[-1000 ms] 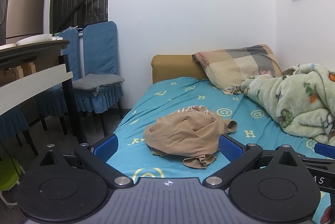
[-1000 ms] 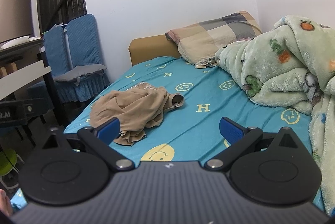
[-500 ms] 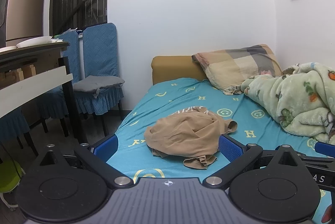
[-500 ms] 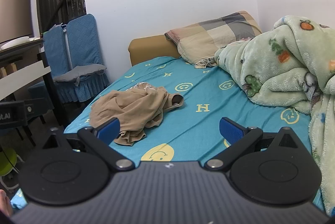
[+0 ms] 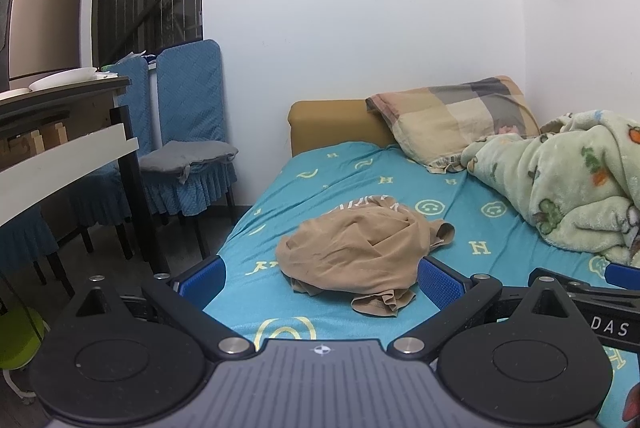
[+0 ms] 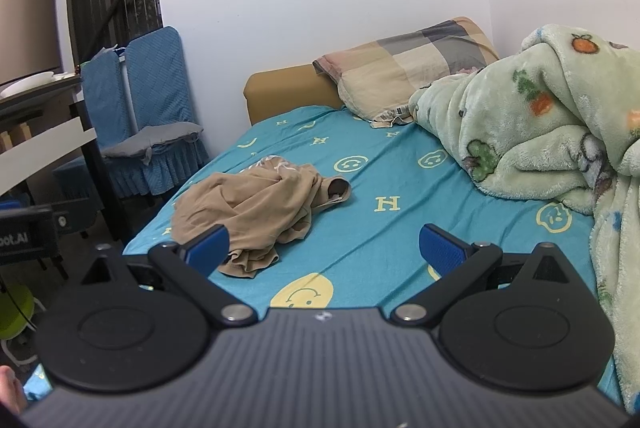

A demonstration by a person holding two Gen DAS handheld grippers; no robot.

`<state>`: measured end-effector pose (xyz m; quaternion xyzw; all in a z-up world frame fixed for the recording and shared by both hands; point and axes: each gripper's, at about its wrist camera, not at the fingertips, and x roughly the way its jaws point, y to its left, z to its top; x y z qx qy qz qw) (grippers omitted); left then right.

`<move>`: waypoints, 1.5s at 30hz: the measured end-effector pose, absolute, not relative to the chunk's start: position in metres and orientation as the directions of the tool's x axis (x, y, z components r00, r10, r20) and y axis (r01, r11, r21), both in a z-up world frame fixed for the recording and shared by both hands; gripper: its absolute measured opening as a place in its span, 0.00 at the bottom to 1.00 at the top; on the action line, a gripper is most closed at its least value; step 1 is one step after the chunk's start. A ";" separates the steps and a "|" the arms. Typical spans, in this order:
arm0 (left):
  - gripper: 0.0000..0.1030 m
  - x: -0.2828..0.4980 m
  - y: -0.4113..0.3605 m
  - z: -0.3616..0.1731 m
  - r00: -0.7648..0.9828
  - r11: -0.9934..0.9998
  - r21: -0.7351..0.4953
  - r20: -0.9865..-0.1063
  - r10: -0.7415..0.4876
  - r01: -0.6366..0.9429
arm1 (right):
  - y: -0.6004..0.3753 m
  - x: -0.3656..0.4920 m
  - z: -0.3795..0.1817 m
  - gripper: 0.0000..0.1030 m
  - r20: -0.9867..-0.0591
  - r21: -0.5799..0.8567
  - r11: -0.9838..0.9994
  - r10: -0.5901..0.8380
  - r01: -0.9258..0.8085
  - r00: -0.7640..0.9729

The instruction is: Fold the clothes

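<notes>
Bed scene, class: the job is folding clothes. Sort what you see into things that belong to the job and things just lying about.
Belongs to the job:
tan garment, crumpled on the bed sheet
left gripper, open
right gripper, open

Just lying about:
checked pillow
green blanket
blue chairs
table

From the foot of the bed (image 5: 360, 168), we look along it toward the pillow (image 5: 452, 116) in both wrist views, each camera low behind its own blue fingers (image 5: 202, 278). Our left view sits nearer the chairs (image 5: 188, 132), our right nearer the green blanket (image 6: 540, 124). Both share the tan garment (image 5: 356, 248), pillow and wall, at middling range.
</notes>
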<state>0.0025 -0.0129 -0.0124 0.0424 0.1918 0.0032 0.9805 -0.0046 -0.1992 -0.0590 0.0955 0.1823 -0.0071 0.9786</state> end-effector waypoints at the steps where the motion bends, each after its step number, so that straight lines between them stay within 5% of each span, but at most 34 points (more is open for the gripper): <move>1: 1.00 0.003 -0.013 -0.013 0.926 0.996 0.084 -0.378 0.022 0.010 | -0.200 -0.005 -0.059 1.00 -0.359 0.185 0.981 0.015 0.055 0.933; 12: 1.00 0.007 -0.015 -0.007 0.946 0.991 0.135 -0.317 0.064 -0.022 | -0.206 -0.006 -0.042 1.00 -0.355 0.187 0.982 0.045 0.024 0.934; 19: 1.00 0.061 -0.071 -0.016 0.949 0.920 0.351 -0.307 -0.064 0.176 | -0.245 -0.016 -0.006 0.99 -0.246 0.226 0.972 -0.003 0.060 0.969; 23: 1.00 0.117 -0.113 -0.049 0.912 0.852 0.425 -0.386 -0.136 0.307 | -0.263 -0.005 -0.021 0.99 -0.278 0.269 0.958 -0.025 0.102 0.960; 25: 0.99 0.149 -0.133 -0.067 0.900 0.831 0.448 -0.414 -0.134 0.330 | -0.272 0.001 -0.030 0.73 -0.296 0.289 0.949 -0.035 0.124 0.955; 26: 0.98 0.166 -0.143 -0.075 0.895 0.822 0.458 -0.426 -0.132 0.339 | -0.276 0.004 -0.034 0.68 -0.305 0.299 0.945 -0.040 0.136 0.952; 30: 0.95 0.229 -0.181 -0.111 0.880 0.786 0.493 -0.457 -0.131 0.373 | -0.284 0.032 -0.058 0.69 -0.365 0.329 0.930 -0.032 0.162 0.930; 34: 0.72 0.289 -0.212 -0.145 0.861 0.739 0.545 -0.501 -0.092 0.396 | -0.289 0.067 -0.081 0.69 -0.415 0.344 0.923 -0.015 0.172 0.910; 36: 0.48 0.316 -0.218 -0.159 0.853 0.718 0.576 -0.521 -0.045 0.390 | -0.289 0.082 -0.095 0.69 -0.440 0.329 0.927 -0.020 0.183 0.898; 38: 0.10 0.340 -0.215 -0.165 0.831 0.725 0.564 -0.555 -0.023 0.396 | -0.293 0.095 -0.109 0.69 -0.469 0.343 0.918 -0.015 0.197 0.883; 45: 0.04 0.333 -0.157 -0.084 0.807 0.885 0.265 -0.561 -0.182 0.384 | -0.291 0.105 -0.132 0.70 -0.475 0.371 0.901 -0.023 0.224 0.880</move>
